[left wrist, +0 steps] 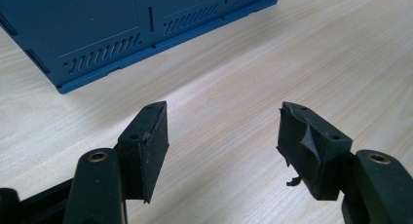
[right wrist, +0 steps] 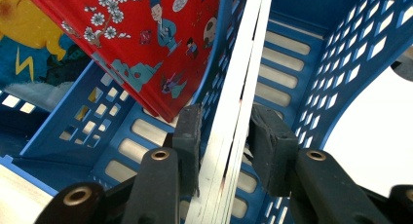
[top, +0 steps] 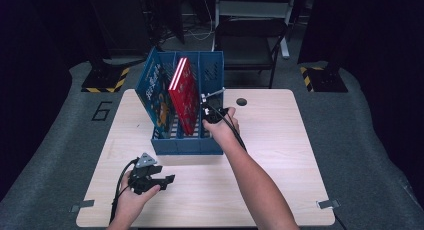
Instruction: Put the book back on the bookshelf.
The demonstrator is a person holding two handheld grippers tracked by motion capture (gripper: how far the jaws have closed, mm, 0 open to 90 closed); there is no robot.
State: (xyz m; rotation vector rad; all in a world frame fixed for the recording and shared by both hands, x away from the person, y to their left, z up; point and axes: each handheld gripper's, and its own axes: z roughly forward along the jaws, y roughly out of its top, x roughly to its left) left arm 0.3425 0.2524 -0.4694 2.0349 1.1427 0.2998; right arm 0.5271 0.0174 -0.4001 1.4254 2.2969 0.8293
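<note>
Both grippers are showing matte black bodies. The left gripper [top: 167,180] is carrying a grey three-cornered plate [top: 145,160] on top and trailing a black cable [top: 120,187]. Its jaws are ending in square black rubber pads [left wrist: 151,143], one peeling at the edge, with brass-ringed screws [left wrist: 98,157] sitting in the arms. The right gripper [right wrist: 226,146] is wearing the same pads and screws. Both forearms are showing bare, without sleeves.

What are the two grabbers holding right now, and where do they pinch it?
The right gripper pinches a thin book by its page edge, inside the blue file rack. The left gripper is open, holding nothing.
</note>
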